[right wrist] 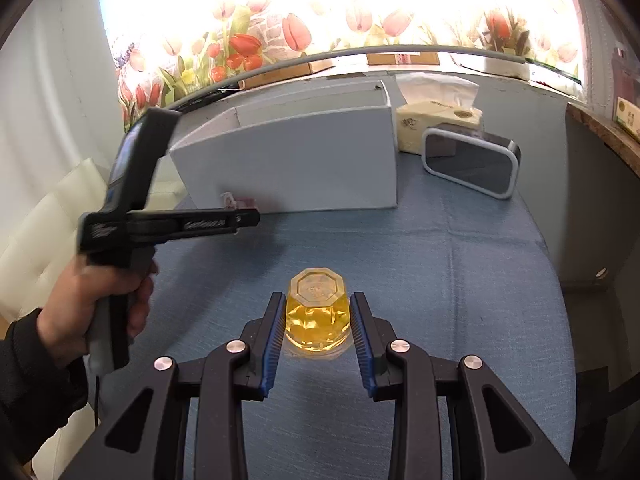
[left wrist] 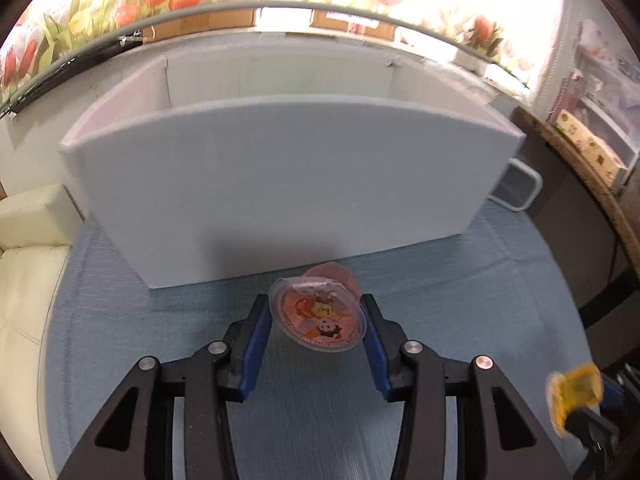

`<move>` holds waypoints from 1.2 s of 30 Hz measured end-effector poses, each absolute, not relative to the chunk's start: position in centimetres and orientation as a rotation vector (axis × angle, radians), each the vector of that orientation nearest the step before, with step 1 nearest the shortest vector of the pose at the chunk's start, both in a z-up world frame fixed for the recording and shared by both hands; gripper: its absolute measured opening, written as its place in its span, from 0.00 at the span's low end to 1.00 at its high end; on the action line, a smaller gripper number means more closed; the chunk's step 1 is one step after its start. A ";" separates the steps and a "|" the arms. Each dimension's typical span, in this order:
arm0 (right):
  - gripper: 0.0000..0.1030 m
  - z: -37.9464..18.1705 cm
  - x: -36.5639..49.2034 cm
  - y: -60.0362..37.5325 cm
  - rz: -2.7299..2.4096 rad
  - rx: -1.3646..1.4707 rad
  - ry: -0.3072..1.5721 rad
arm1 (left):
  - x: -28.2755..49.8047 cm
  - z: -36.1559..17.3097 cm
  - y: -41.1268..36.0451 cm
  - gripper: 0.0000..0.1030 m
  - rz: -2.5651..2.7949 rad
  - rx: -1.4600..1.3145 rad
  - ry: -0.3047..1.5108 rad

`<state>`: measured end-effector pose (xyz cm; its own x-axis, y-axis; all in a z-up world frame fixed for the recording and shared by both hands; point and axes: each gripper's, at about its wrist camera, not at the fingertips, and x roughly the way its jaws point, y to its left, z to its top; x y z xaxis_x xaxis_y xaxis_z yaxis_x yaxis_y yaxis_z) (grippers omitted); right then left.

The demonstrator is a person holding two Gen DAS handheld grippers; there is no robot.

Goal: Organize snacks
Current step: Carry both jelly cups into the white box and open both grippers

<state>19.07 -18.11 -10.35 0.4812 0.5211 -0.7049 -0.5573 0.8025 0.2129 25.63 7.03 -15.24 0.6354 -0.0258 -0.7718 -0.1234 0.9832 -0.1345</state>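
Note:
My left gripper [left wrist: 318, 306] is shut on a pink jelly cup [left wrist: 318, 316] with a cartoon lid, held above the blue cloth just in front of the white box [left wrist: 280, 184]. My right gripper [right wrist: 318, 304] is shut on a yellow jelly cup [right wrist: 316, 312], held upside down over the cloth. In the left wrist view the yellow cup [left wrist: 576, 396] shows blurred at the far right. In the right wrist view the left gripper [right wrist: 240, 216] reaches toward the white box [right wrist: 296, 160] with the pink cup [right wrist: 236, 201] barely showing at its tip.
The round table has a blue cloth [right wrist: 440, 280]. A tissue pack [right wrist: 436, 120] and a dark white-rimmed clock-like device [right wrist: 472, 160] stand right of the box. A cream sofa [left wrist: 28, 280] lies left. A wooden shelf edge [left wrist: 592, 176] runs on the right.

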 end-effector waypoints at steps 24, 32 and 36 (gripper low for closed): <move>0.34 -1.9 30.4 -6.9 0.710 -0.192 0.683 | 25.7 -2.0 9.9 0.47 0.019 -0.168 0.679; 0.34 -2.3 37.0 -4.5 0.687 -0.115 0.761 | 33.2 -4.3 13.7 0.47 0.052 -0.205 0.760; 0.34 -2.9 38.7 -3.9 0.686 -0.115 0.789 | 34.9 -5.6 15.0 0.48 0.072 -0.213 0.799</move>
<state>38.72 -3.87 -2.86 0.5024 0.5248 -0.6872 -0.6074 0.7798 0.1514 34.86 15.01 -5.60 0.6961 -0.0168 -0.7178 -0.1443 0.9761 -0.1627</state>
